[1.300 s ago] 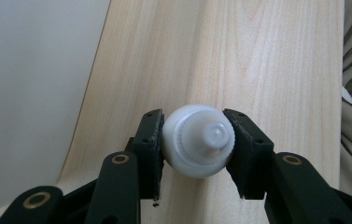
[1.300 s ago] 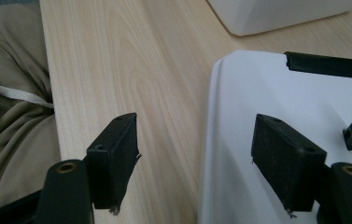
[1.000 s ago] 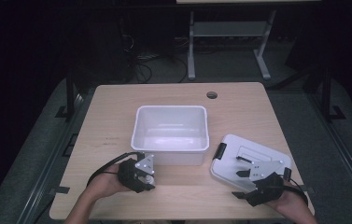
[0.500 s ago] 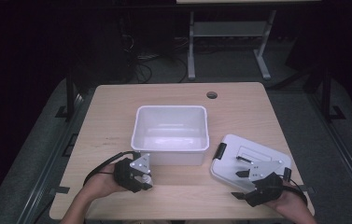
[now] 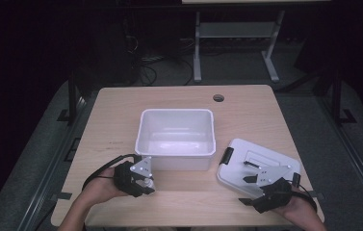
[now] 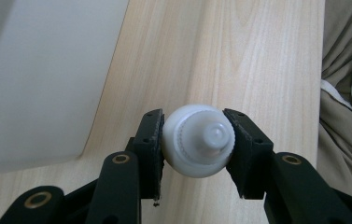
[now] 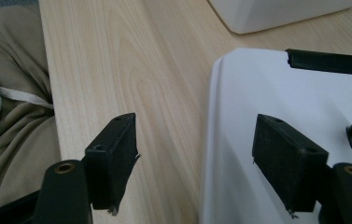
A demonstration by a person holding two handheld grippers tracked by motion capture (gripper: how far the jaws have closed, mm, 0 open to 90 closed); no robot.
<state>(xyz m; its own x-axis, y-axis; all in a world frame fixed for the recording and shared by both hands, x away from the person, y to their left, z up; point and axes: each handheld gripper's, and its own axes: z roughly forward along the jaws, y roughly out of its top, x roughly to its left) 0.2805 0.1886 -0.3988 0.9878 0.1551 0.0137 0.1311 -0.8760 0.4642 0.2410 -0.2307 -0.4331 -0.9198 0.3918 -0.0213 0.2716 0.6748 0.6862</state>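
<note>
While left gripper [image 6: 197, 144] clamps white bottle [image 6: 198, 145] | right gripper [image 7: 194, 163] agape, empty

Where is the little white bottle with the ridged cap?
The small white plastic bottle is pinched in the left tongs, low over the wooden table, just in front of the white plastic tub's near-left corner.

A small white round-capped bottle [image 6: 197, 145], cap end facing the camera, is clamped above the wooden table [image 6: 239, 56].
</note>
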